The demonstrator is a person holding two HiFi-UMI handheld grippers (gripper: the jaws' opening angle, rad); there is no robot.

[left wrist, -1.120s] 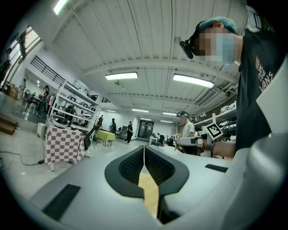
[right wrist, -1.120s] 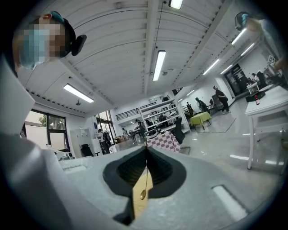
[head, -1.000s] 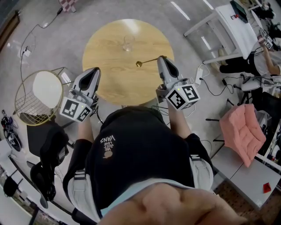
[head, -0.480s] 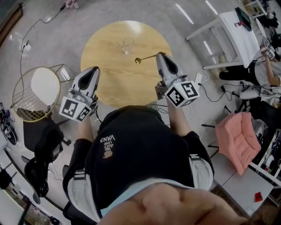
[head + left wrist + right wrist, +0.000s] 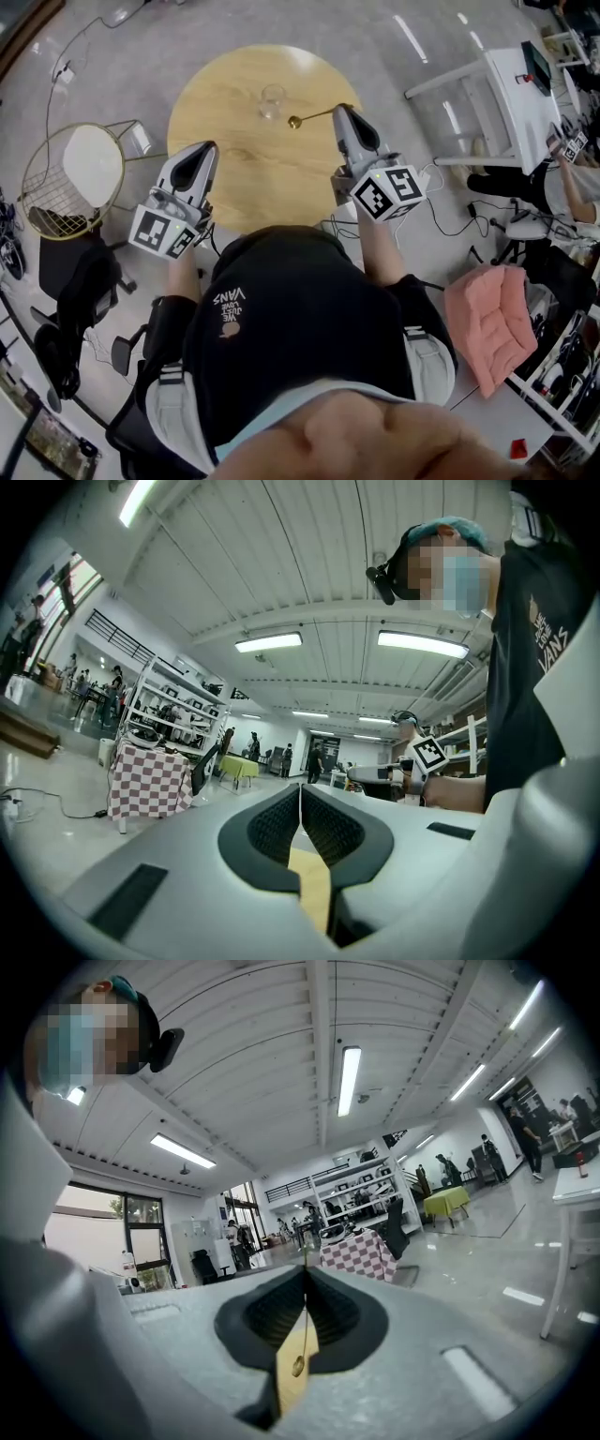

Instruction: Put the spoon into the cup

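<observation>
A clear glass cup (image 5: 272, 98) stands upright on the far half of the round wooden table (image 5: 234, 169). My right gripper (image 5: 342, 111) is shut on the handle end of a gold spoon (image 5: 309, 117). The spoon sticks out leftward, its bowl hanging just right of and nearer than the cup. In the right gripper view the thin spoon (image 5: 297, 1365) shows between the shut jaws of that gripper (image 5: 306, 1277). My left gripper (image 5: 206, 150) hovers over the table's near left edge, shut with nothing in it; the left gripper view shows its jaws (image 5: 299, 794) pressed together.
A round wire basket table (image 5: 70, 183) stands left of the wooden table. A white table (image 5: 511, 80) and a seated person are at the right, with a pink cushion (image 5: 487, 323) nearer. Cables run over the floor, and a black chair (image 5: 75, 309) sits lower left.
My right gripper has carried the spoon up and toward the cup, so the spoon's bowl is now closer to it. The left gripper has hardly moved.
</observation>
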